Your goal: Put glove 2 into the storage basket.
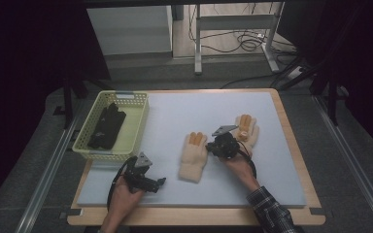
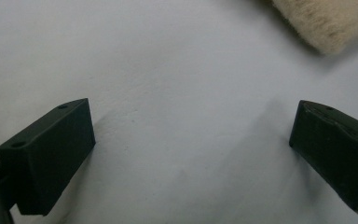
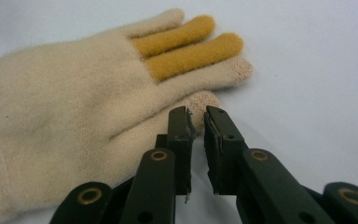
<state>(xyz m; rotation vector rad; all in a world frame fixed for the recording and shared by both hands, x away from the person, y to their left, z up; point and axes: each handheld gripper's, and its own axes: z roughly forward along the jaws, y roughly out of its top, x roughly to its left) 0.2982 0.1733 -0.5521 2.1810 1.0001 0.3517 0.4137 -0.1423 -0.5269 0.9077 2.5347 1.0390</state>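
Two cream knit gloves with orange middle fingers lie flat on the pale blue mat (image 1: 175,111). The left glove (image 1: 193,156) (image 3: 74,107) has its fingers pointing away from the person, and the right glove (image 1: 247,128) lies beyond it. My right gripper (image 1: 213,145) (image 3: 196,116) sits low between them, its tips at the left glove's thumb (image 3: 205,99). Its jaws are nearly together with a thin slit and nothing in it. My left gripper (image 1: 158,183) (image 2: 191,149) rests open on bare mat near the front edge. The left glove's cuff (image 2: 326,23) shows just ahead of it.
A pale yellow plastic basket (image 1: 141,119) stands at the mat's left rear with dark fabric items (image 1: 108,125) inside. The mat lies on a wooden board (image 1: 291,141). Table legs and cables (image 1: 243,43) are on the floor beyond.
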